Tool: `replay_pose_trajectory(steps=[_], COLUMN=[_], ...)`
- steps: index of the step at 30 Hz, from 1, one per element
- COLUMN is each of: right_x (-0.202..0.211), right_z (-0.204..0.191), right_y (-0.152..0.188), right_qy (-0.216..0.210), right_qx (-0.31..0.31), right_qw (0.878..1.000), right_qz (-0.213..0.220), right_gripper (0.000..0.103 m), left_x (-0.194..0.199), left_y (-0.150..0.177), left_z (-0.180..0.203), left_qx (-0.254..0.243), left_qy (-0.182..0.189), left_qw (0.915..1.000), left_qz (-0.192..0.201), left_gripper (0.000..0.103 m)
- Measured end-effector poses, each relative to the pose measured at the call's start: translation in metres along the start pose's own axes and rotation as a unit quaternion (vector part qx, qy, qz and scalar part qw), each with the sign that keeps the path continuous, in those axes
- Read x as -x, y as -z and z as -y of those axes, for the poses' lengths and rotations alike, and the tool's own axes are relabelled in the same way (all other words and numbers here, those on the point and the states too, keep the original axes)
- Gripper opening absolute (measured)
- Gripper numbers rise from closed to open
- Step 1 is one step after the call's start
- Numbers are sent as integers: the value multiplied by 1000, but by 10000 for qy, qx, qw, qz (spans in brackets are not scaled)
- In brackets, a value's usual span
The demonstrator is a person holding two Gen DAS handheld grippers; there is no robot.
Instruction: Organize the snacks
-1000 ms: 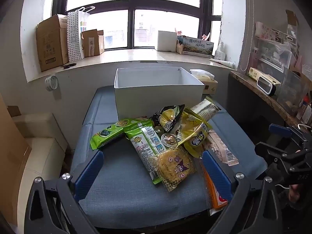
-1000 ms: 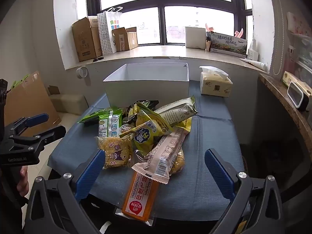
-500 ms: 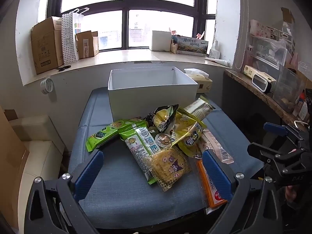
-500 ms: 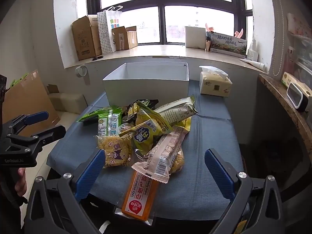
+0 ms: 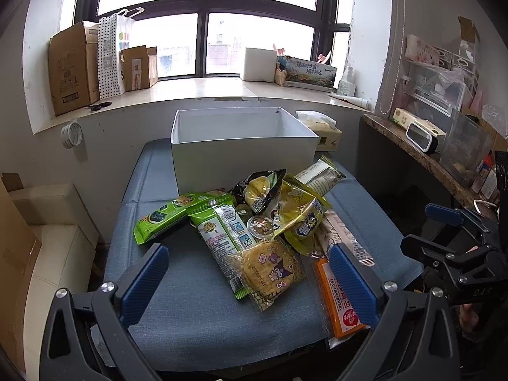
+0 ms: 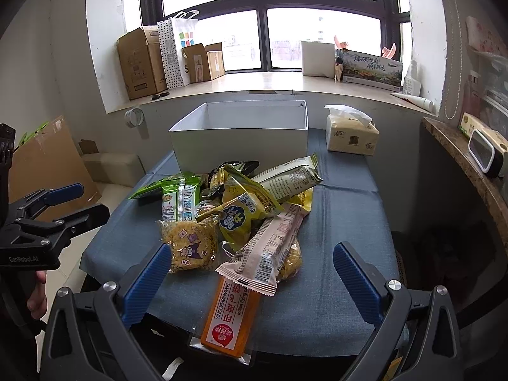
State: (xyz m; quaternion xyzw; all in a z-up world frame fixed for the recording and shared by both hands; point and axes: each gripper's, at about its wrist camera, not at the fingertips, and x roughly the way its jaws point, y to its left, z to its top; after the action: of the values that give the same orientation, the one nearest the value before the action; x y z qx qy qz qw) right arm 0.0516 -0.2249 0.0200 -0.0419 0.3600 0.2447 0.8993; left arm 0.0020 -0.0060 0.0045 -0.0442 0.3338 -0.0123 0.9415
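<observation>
Since a second ago our left tool (image 5: 246, 277) has drifted slightly, so the snack pile (image 5: 254, 222) sits a bit more centred; the right view barely changes. We hold both tools wide open, gripping nothing. Our right tool (image 6: 250, 277) hovers over the orange pack (image 6: 230, 314) at the desk (image 6: 343, 222) edge, the pile lying before the white box (image 6: 241, 133).

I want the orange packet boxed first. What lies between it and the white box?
The snack pile does: the pink-beige wrapper overlaps the far end of the orange packet, and the heap reaches to the front wall of the white box.
</observation>
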Motion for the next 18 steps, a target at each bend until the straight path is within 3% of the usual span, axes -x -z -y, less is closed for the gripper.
replay_pose_trajectory(steps=[18], right_x=[-4], right_z=[-3], right_y=[3], right_qy=[-11], right_qx=[21], right_qw=[10000], right_qz=[-88], right_gripper=[103], left_x=[-3], left_y=[2], left_z=[2], left_qx=[-82], left_qy=[-48], left_qw=[9999], left_qz=[-48], left_gripper=[103])
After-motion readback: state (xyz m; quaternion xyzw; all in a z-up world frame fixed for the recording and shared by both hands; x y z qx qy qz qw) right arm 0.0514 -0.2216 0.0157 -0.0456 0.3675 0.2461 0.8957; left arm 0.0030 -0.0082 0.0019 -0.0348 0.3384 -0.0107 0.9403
